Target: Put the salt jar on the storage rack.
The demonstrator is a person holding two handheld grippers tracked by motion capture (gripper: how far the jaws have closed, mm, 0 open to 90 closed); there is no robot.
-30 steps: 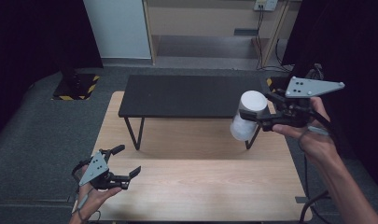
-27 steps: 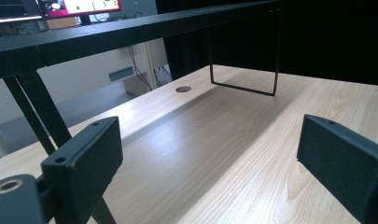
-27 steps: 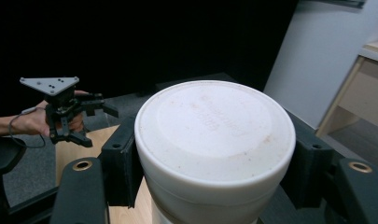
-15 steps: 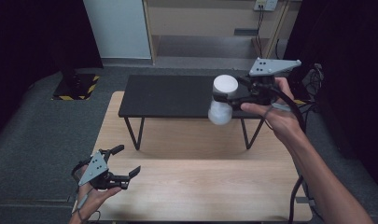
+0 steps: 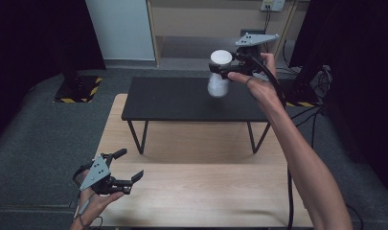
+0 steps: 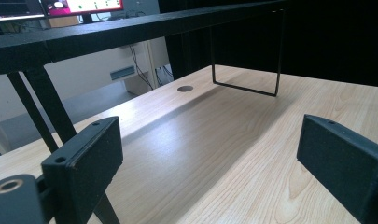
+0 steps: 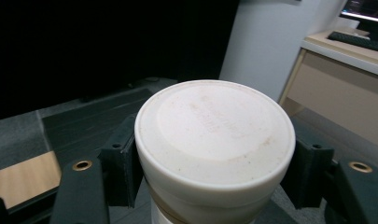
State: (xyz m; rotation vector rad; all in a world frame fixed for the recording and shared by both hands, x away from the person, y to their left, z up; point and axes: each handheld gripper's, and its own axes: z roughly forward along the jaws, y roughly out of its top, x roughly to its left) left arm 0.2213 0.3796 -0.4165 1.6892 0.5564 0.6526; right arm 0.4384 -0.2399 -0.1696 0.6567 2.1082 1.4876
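**White cup held above the black bench, left tool idle over the desk**

Nearest the person, the left tool point(image 5: 119, 178) hovers over the front left corner of the light wooden desk point(image 5: 206, 191), its jaws spread wide with nothing between them. In the left gripper view the pale grain of the desk runs away under both black pads point(image 6: 86, 154), and a small dark round hole point(image 6: 185, 88) sits in the wood farther off.

Beyond that stands the low black bench point(image 5: 182, 98) on thin black legs, set on the far half of the desk. Above its right part, clear of the top, the right tool point(image 5: 223, 72) clamps a white cup point(image 5: 219, 74) by its sides near the top. The right gripper view shows the jaws pressing the cup from both sides; faint embossed writing crosses the white lid point(image 7: 214, 128), too worn to read.

Around the desk lies grey carpet point(image 5: 48, 129). A yellow-and-black striped base point(image 5: 79, 90) sits at the left, cables point(image 5: 316, 86) at the right. At the back are a white panel point(image 5: 120, 28) and a beige cabinet point(image 5: 201, 24); dark curtains close off both sides.
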